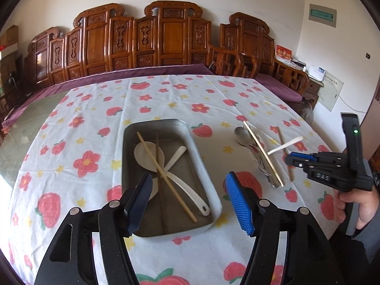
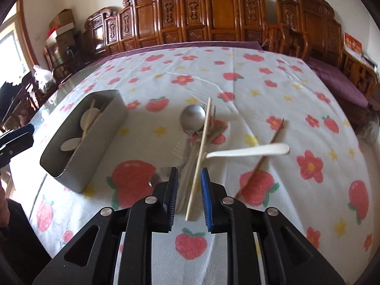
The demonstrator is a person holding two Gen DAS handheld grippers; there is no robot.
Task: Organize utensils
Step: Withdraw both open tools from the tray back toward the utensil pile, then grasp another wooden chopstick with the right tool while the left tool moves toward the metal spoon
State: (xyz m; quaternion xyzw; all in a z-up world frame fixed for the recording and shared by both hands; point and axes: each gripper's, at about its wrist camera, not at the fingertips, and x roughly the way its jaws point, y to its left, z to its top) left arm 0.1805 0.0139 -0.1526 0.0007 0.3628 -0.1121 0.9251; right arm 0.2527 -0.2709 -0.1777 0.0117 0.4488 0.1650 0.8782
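A grey metal tray point(image 1: 204, 163) point(image 2: 104, 137) holds white spoons point(image 1: 148, 155) and chopsticks point(image 1: 166, 177). My left gripper point(image 1: 188, 204) is open and empty, just in front of the tray's near end. To the right lies a pile of metal spoons point(image 2: 192, 118) point(image 1: 241, 135), a fork point(image 2: 178, 152), a light chopstick point(image 2: 201, 149) point(image 1: 262, 153), a white plastic spoon point(image 2: 251, 150) point(image 1: 286, 144) and a dark chopstick point(image 2: 261, 159) point(image 1: 285, 154). My right gripper point(image 2: 188, 197) point(image 1: 299, 160) is open with its jaws on both sides of the light chopstick's near end, not closed on it.
The table carries a white cloth with strawberries and flowers point(image 1: 166, 95). A carved wooden bench with a purple cushion point(image 1: 142, 47) stands behind it. The table's left part shows bare glass point(image 1: 28, 123).
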